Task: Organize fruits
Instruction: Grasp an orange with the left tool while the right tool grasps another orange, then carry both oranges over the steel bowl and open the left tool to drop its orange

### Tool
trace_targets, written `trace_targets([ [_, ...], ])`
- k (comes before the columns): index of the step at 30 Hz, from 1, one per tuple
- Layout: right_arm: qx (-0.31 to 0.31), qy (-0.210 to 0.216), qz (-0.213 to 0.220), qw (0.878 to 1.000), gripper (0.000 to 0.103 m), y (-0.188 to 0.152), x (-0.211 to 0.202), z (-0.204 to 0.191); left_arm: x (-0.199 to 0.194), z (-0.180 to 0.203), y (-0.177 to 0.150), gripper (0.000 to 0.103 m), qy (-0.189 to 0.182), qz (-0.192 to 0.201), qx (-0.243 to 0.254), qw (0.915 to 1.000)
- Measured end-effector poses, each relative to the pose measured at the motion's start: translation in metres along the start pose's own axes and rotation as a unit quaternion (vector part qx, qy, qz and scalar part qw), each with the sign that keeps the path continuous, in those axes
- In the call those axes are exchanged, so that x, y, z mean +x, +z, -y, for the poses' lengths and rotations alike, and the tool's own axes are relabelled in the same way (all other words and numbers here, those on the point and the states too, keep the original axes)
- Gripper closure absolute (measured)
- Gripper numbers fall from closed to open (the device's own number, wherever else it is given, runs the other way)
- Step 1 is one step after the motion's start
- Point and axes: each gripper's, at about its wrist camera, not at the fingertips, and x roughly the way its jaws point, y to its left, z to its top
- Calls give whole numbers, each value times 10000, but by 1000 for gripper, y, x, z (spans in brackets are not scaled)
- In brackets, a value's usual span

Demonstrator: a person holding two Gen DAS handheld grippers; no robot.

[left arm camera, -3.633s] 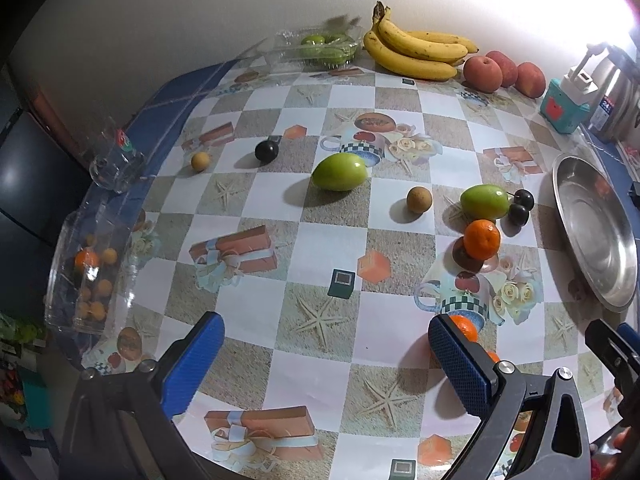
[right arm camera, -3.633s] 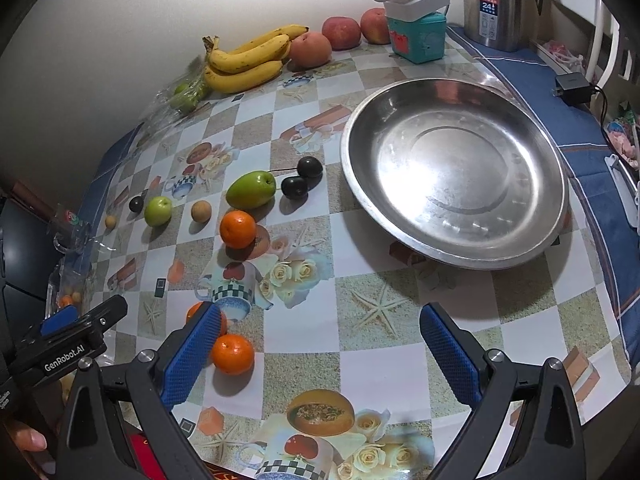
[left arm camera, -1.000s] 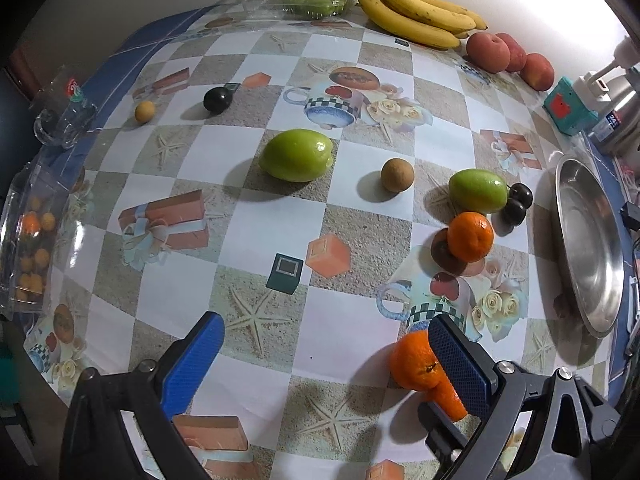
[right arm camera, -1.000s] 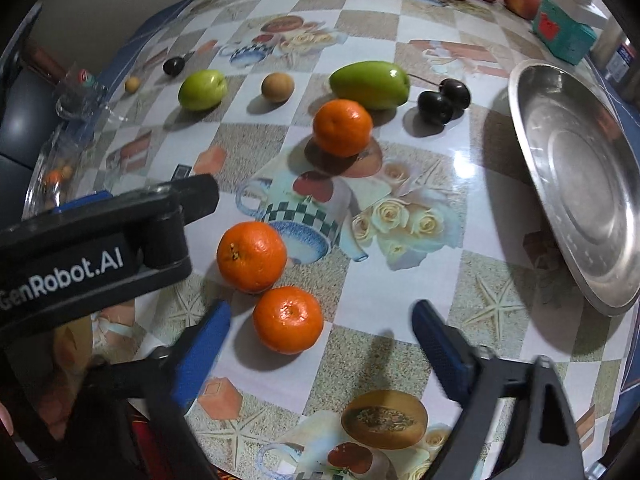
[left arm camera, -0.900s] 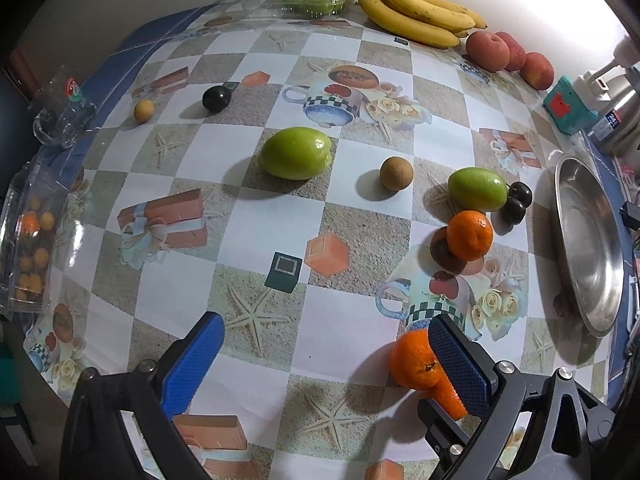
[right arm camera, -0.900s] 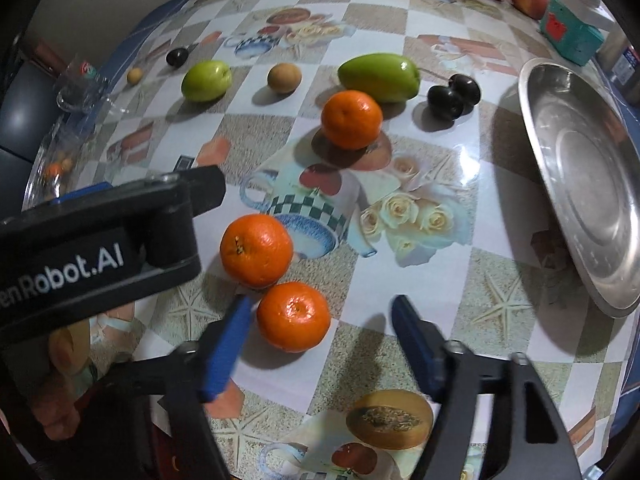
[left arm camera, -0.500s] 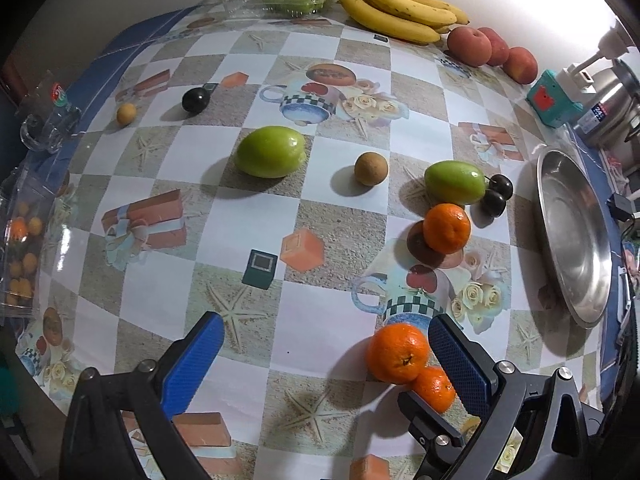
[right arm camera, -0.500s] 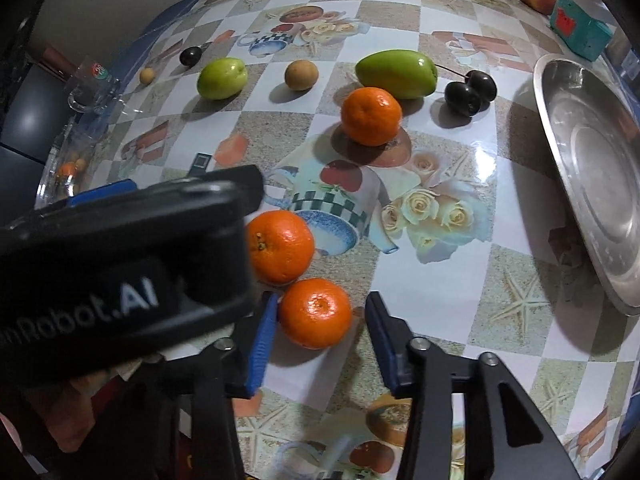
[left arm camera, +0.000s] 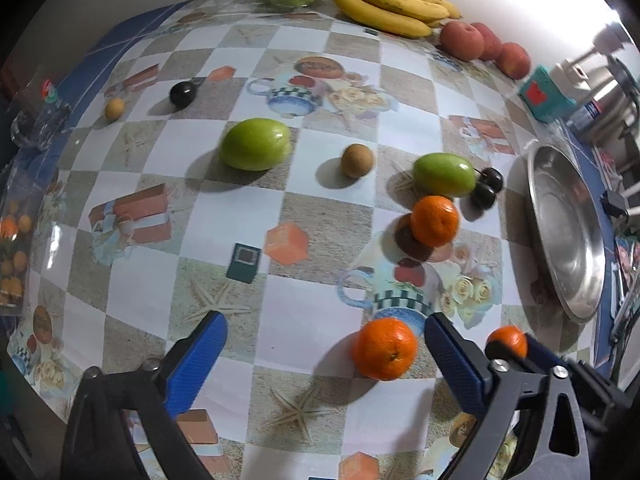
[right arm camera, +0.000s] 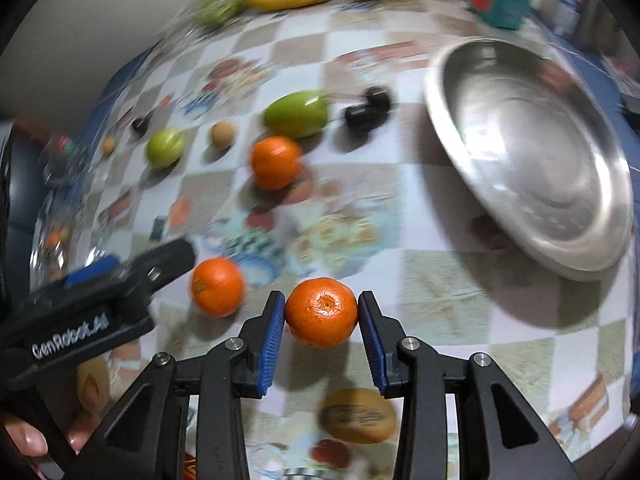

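I hold the right gripper (right arm camera: 321, 314) clamped on a small round orange mandarin (right arm camera: 321, 312); both blue ribbed pads press its sides, and the fruit sits centred between them, stem scar facing the camera. The shadow under it suggests it is clear of the checked, printed tablecloth (right arm camera: 440, 312), though the blur prevents certainty. I judge the side grip suits a round fruit, since it cannot roll out.

The left gripper (left arm camera: 326, 344) has its jaws wide and closing slightly, and grasps nothing. A second orange mandarin (left arm camera: 385, 354) lies on the cloth between its pads, close to the right-hand pad and apparently not touching it. I judge this to be the next pick.

Farther out, a third orange mandarin (right arm camera: 275, 162) rests near an oval green fruit (right arm camera: 297, 114) and two dark round fruits (right arm camera: 367, 112).

The wide, shallow stainless-steel dish (right arm camera: 532, 152) stands to the right, holding nothing, well apart from the held mandarin. I take it as the likely destination.

At the far edge lie the yellow bananas (left arm camera: 390, 4) and red peaches (left arm camera: 482, 46).
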Motion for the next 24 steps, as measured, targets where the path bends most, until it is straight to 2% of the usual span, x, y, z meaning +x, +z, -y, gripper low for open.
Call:
trace_targets([
  [8, 604, -10, 127, 9981, 64, 3, -9, 34, 6, 18, -4, 27, -334, -229, 332, 9986],
  [15, 619, 16, 86, 9980, 64, 1, -10, 37, 12, 22, -5, 39, -304, -384, 415, 9979],
  [17, 618, 19, 77, 9981, 64, 2, -9, 36, 16, 23, -5, 48, -314, -441, 429, 9976],
  [24, 621, 14, 71, 9980, 64, 3, -7, 34, 19, 27, -7, 53, -274, -486, 510, 9971],
])
